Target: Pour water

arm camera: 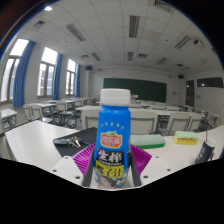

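Observation:
A bottle (114, 135) with a light blue cap, a red, blue and yellow label and printed characters stands upright between my fingers. My gripper (112, 172) is shut on the bottle, with both purple pads (78, 158) pressing its lower sides. The bottle fills the middle of the view, and its base is hidden low between the fingers. It is held above a pale tabletop (40, 138). No cup or other vessel shows.
A dark flat object (72, 138) lies on the table behind the bottle at the left. A yellow-green sponge-like block (186, 138) sits at the right. Rows of desks and chairs (50, 108), windows and a green chalkboard (136, 90) fill the classroom beyond.

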The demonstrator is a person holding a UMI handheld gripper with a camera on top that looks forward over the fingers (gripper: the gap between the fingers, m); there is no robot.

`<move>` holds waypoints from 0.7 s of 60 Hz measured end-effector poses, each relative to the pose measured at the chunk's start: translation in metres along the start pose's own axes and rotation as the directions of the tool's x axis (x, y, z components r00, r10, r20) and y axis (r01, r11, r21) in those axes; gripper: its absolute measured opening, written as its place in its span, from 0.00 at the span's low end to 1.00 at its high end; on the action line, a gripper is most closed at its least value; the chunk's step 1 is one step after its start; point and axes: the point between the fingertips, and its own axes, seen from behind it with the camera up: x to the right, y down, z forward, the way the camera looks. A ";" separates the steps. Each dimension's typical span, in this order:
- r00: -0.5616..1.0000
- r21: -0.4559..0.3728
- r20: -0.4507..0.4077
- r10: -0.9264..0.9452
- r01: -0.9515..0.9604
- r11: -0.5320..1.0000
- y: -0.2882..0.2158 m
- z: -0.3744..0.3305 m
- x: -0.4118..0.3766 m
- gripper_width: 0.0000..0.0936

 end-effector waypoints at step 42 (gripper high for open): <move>0.432 0.087 0.256 0.865 -0.901 0.425 -0.095 -0.076 0.125 0.40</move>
